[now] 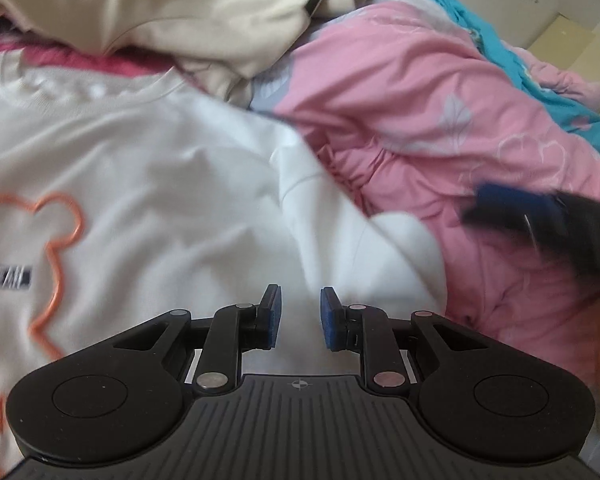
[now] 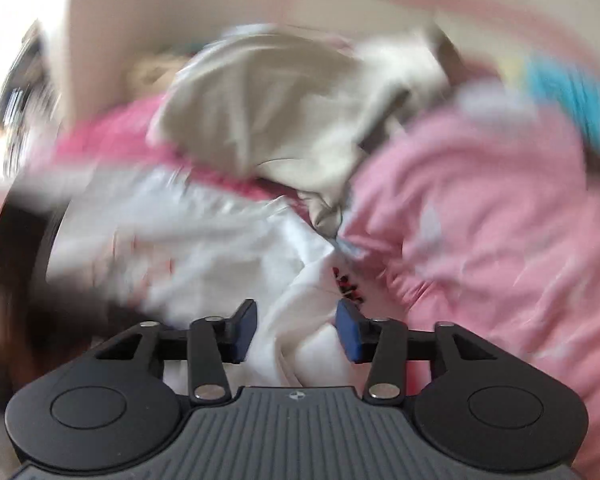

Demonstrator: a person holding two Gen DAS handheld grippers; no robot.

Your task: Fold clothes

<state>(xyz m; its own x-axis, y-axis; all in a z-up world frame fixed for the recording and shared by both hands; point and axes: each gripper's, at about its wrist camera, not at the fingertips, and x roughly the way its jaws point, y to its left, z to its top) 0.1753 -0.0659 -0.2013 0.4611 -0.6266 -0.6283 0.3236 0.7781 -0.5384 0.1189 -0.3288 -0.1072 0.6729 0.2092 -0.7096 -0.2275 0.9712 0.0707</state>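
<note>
White sweatshirt (image 1: 148,168) with an orange outline print lies mostly flat on the pink quilt (image 1: 440,92), one sleeve rumpled and no fold visible, so folding looks barely begun, left tongs (image 1: 299,318) and right tongs (image 2: 296,330) both spread, gripping nothing.

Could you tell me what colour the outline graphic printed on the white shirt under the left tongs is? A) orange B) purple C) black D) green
A: the white shirt in front of the open left tongs carries an orange outline graphic.
</note>
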